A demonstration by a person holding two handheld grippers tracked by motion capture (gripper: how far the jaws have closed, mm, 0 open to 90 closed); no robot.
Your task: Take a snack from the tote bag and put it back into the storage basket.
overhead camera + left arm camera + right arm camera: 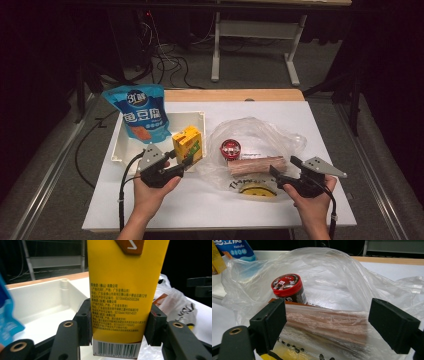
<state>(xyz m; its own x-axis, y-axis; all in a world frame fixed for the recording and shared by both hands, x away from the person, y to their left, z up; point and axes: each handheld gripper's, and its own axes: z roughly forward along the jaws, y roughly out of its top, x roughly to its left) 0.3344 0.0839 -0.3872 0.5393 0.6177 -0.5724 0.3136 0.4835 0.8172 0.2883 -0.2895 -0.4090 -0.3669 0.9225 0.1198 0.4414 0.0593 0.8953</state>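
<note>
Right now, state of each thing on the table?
Carton: upright, clamped in left gripper at the bin's edge.
Blue pouch: leaning in white bin.
Plastic bag: open, crumpled.
Jar: upright in bag, lid on.
Brown pack: lying flat in bag.
Right gripper: open, pointed at the pack.

A yellow carton (pixel 125 290) (black print, barcode below) beside a blue pouch (pixel 141 114), white tray (pixel 119 145) and red-lidded jar (pixel 288 287).

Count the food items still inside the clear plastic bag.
2 visible: a red-lidded candy jar standing at the back, and a long brown packet lying in front of it. The crumpled plastic bag may hide others.
</note>
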